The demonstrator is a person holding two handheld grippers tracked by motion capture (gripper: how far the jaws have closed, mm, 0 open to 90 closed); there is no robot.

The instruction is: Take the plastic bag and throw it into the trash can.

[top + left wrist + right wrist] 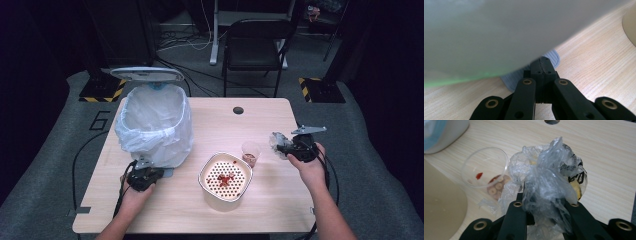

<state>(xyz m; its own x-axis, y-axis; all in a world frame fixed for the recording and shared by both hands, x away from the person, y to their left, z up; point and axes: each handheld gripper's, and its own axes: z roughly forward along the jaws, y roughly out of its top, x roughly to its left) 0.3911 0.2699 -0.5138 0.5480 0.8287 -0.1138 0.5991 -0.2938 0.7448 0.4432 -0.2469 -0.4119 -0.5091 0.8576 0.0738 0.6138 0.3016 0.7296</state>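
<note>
**Now carrying the crumpled wrapper toward the bin**

Right now the crumpled plastic wrapper (549,182) sits between the jaws of my right gripper (289,145), which are closed on its lower part. It bulges above and in front of the jaws, and some black print shows on its side. In the high view I see it above the right part of the table (270,210), apart from the wood, just right of the small clear cup (250,152) that has a few cereal rings inside.

My left gripper (543,65) is fully closed, with nothing between the jaws, and its tip rests on the grey pedal (552,56) at the foot of the trash bin (156,125). The lid (147,74) stands open, so I judge I press the pedal down.

To do this step well, I think I must keep the pedal pressed and hold the wrapper firmly, because it is light and slippery. I should pass above the cup and the strainer bowl (225,180), not touching them, and open my jaws only when the wrapper is well over the white bag liner (165,112).
</note>
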